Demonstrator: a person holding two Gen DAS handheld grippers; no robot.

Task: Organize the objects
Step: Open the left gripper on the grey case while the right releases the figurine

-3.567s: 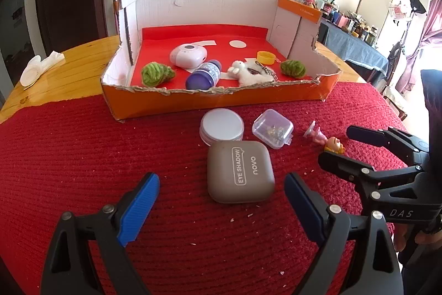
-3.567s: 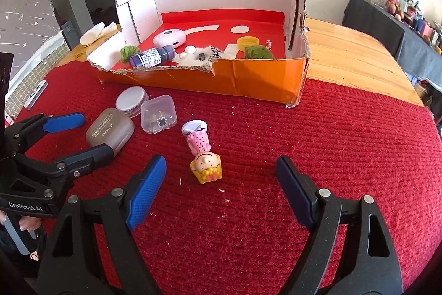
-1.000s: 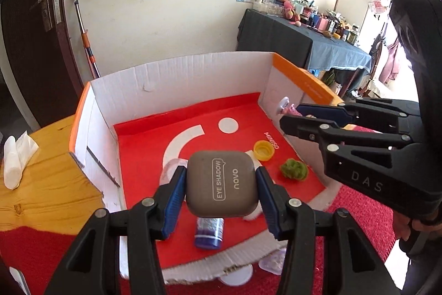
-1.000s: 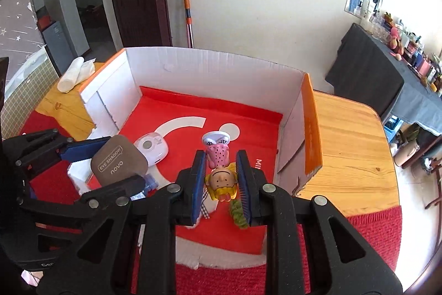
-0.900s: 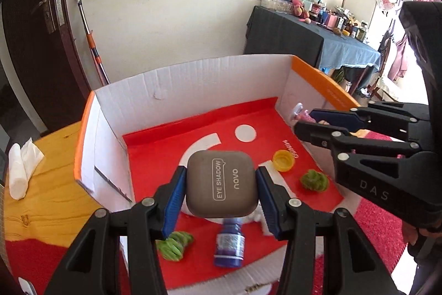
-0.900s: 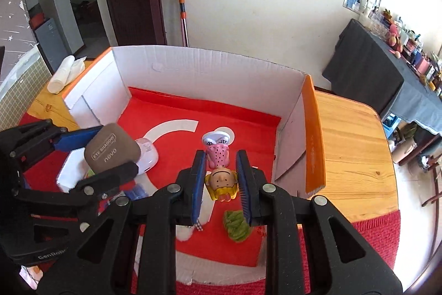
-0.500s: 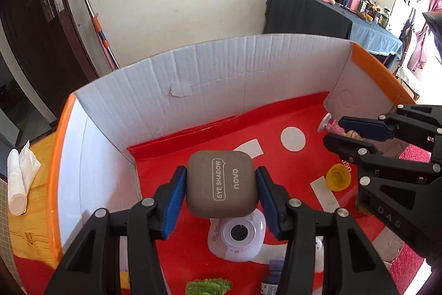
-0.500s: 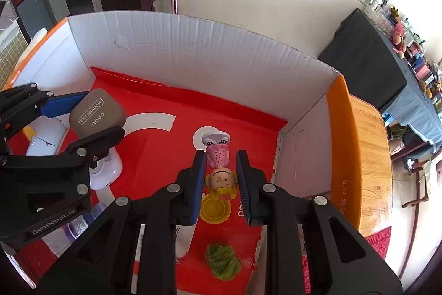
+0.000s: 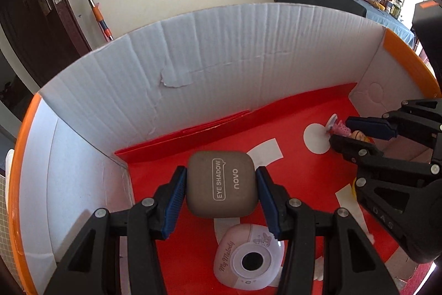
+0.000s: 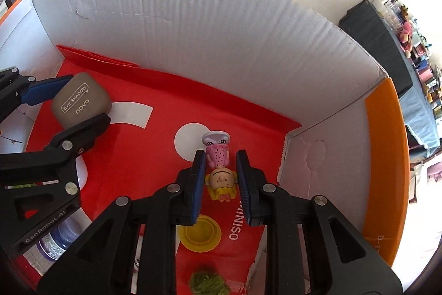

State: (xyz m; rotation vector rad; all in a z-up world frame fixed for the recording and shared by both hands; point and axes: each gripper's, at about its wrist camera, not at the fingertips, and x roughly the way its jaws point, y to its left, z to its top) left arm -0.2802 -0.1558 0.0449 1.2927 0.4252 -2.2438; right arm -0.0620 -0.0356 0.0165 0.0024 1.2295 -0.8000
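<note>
Left wrist view: left gripper (image 9: 219,188) clamps the eyeshadow case (image 9: 220,182) over the box (image 9: 221,51). Right gripper (image 10: 220,173) pinches the doll (image 10: 219,166); both loads likely need lowering, then release.

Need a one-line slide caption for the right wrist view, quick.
Right claw holding a small doll figure above the red floor of the cardboard box, left claw alongside gripping an eye shadow case.

left tongs (image 9: 219,191) angled steeply down, pads clamped on load; right tongs (image 10: 220,176) alongside, likewise angled down, clamped.
</note>
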